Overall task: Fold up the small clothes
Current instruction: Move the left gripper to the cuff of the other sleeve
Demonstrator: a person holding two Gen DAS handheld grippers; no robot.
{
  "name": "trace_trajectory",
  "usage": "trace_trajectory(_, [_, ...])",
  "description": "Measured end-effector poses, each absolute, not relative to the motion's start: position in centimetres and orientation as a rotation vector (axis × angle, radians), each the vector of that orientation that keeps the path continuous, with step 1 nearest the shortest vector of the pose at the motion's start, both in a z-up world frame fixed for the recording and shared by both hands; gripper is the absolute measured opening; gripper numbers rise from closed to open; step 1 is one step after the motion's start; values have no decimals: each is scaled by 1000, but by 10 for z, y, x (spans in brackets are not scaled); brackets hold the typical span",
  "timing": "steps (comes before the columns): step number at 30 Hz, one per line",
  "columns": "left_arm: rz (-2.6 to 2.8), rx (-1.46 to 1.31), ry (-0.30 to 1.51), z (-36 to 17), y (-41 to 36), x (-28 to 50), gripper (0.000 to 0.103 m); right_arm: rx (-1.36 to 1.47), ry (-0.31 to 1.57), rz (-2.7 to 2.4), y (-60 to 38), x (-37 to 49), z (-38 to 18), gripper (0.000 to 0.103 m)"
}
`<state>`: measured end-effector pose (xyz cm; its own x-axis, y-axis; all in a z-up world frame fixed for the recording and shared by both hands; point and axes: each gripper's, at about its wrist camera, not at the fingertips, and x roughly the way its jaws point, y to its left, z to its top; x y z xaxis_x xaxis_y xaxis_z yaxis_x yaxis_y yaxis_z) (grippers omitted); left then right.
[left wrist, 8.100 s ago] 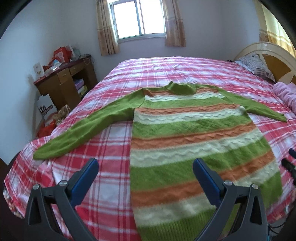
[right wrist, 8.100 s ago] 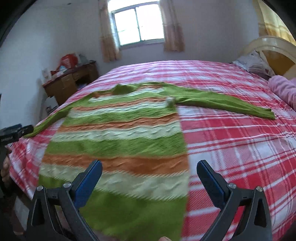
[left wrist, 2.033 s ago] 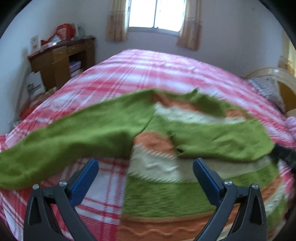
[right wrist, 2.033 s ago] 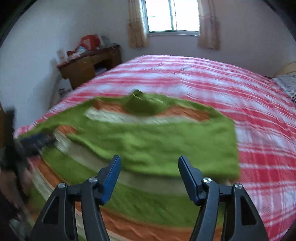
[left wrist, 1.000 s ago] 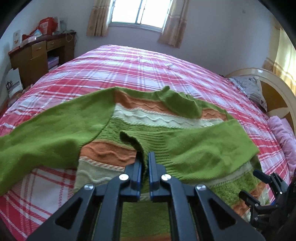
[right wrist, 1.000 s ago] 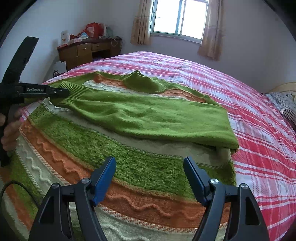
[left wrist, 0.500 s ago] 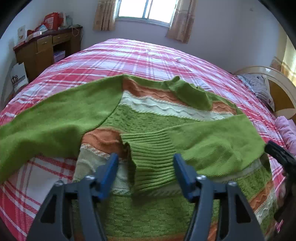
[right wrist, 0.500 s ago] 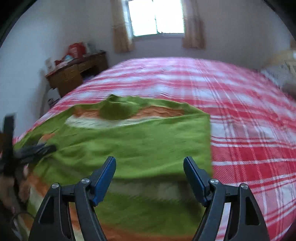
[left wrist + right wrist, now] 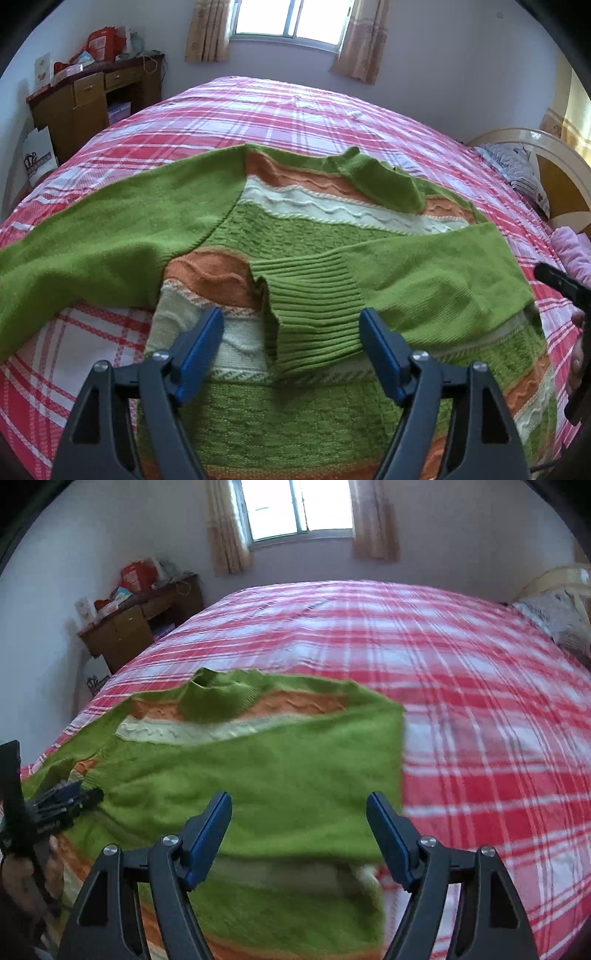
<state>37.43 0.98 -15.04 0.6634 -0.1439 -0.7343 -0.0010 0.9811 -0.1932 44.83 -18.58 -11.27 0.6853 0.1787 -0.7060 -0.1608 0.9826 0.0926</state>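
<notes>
Plaid bedding [image 9: 314, 110] carries one striped sweater [image 9: 303, 236], spread flat near the foot. One sleeve [image 9: 406, 280] lies folded across its chest; the other sleeve [image 9: 92, 236] stretches outward. Left gripper [image 9: 290, 343] and right gripper [image 9: 299, 823] both gape wide, empty. Next, probably: pinch the outstretched sleeve's cuff, hidden here, and lay it straight across.

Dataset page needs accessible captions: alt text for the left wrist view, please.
A striped green, orange and white sweater lies on a red plaid bed, its right sleeve folded across the body and its left sleeve spread out. The open left gripper hovers at the folded sleeve's ribbed cuff.
</notes>
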Motion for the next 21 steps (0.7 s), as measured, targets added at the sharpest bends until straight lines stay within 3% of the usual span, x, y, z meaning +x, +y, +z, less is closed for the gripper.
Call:
trace_trajectory(5, [-49,-164,850,-151,10,368,79,48,935,120,-189,473,-155,76])
trace_trajectory(10, [-42,-96,852,-152,5,352,89,-46,903,93,-184,451,-152,76])
trace_trajectory(16, [-35,-98,843,-151,5,347,90,-47,823,185,-139,451,-122,76])
trace_trajectory(21, [-47,-164,819,-145,19,331,90,-108,896,226,-104,458,-161,76])
